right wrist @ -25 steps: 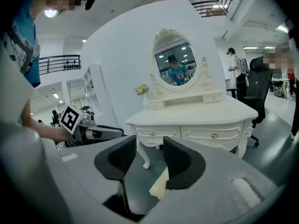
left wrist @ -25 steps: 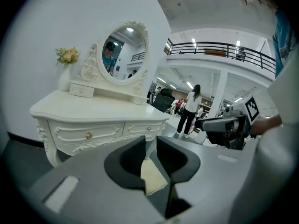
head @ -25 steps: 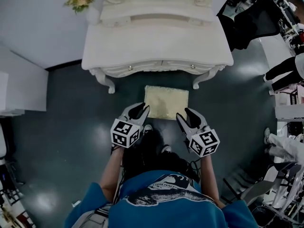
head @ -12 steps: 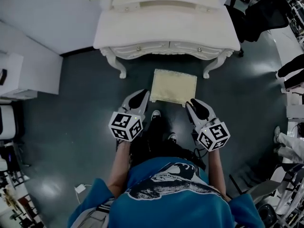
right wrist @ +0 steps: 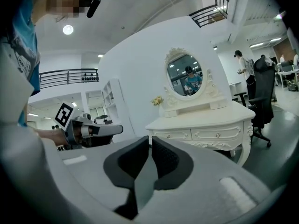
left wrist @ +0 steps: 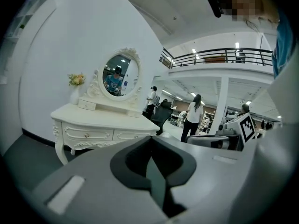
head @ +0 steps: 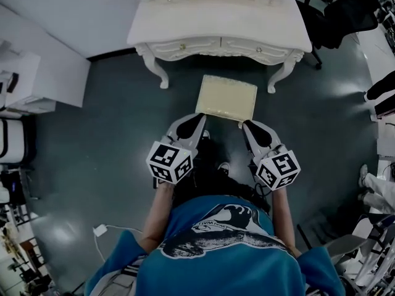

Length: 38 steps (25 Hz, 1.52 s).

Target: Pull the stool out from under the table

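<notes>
On the dark floor (head: 117, 134) at 6 o'clock of the white table (head: 216, 26), the stool (head: 226, 97) shows its whole cream seat in the head view. Its far edge sits just beside the table's front and its long axis runs 9 to 3 o'clock. It lies at 12 o'clock from both tools: the left gripper (head: 197, 119) noses at the seat's near-left corner and the right gripper (head: 247, 126) at its near-right corner, about equally near (whether either touches the seat cannot be told from above). The left gripper's jaws are pressed together on nothing. The right gripper's jaws are closing, almost met, with nothing between them, and neither gripper view shows the stool, only the table ahead. By this the stool looks drawn clear, or nearly so. Any further pull would run toward 6 o'clock, where the person's shoes (head: 223, 166) stand close. The 2 front table legs (head: 158, 73) flank the seat at 10 and 2 o'clock, and bare floor opens at 9 and 3.
</notes>
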Tool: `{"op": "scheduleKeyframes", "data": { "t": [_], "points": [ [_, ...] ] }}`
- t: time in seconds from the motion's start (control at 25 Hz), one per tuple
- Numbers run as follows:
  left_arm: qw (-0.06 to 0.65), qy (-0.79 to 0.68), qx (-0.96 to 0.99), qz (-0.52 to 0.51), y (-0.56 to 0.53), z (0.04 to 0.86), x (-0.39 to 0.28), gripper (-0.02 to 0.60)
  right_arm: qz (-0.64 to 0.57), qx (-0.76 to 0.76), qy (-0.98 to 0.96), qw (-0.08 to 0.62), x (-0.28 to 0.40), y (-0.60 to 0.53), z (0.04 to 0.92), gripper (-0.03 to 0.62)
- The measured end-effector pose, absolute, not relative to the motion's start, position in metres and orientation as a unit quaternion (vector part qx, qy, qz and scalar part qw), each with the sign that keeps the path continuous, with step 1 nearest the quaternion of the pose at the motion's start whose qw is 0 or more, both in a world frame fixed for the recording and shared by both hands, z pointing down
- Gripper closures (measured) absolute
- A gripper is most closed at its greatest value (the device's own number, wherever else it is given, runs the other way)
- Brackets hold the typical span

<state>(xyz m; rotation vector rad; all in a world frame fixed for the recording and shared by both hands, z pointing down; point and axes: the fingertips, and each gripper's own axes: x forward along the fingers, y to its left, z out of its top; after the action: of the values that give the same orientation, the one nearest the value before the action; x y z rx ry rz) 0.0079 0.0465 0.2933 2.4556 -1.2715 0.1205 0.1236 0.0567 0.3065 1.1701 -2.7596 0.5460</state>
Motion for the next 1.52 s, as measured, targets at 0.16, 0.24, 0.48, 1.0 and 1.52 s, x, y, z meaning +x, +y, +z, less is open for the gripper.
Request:
{"op": "scheduleKeyframes", "data": {
  "t": [0.16,0.24,0.48,1.0,1.52],
  "points": [
    [0.175,-0.442,0.878,0.043,0.068,0.283,0.024,0.571,0.181,0.380,-0.907,0.026,0.128,0.065,0.302,0.601],
    [0.175,-0.435,0.883,0.041,0.079,0.279,0.031,0.571,0.176,0.377,-0.909,0.023,0.129,0.069,0.300,0.602],
    [0.178,-0.406,0.895,0.039,0.104,0.276,0.053,0.571,0.164,0.361,-0.918,0.024,0.124,0.081,0.297,0.600],
    [0.164,-0.386,0.906,0.061,0.112,0.281,0.069,0.571,0.143,0.339,-0.929,0.042,0.119,0.095,0.295,0.594],
    [0.161,-0.386,0.906,0.067,0.115,0.283,0.073,0.571,0.134,0.336,-0.931,0.045,0.123,0.100,0.293,0.594]
  ]
}}
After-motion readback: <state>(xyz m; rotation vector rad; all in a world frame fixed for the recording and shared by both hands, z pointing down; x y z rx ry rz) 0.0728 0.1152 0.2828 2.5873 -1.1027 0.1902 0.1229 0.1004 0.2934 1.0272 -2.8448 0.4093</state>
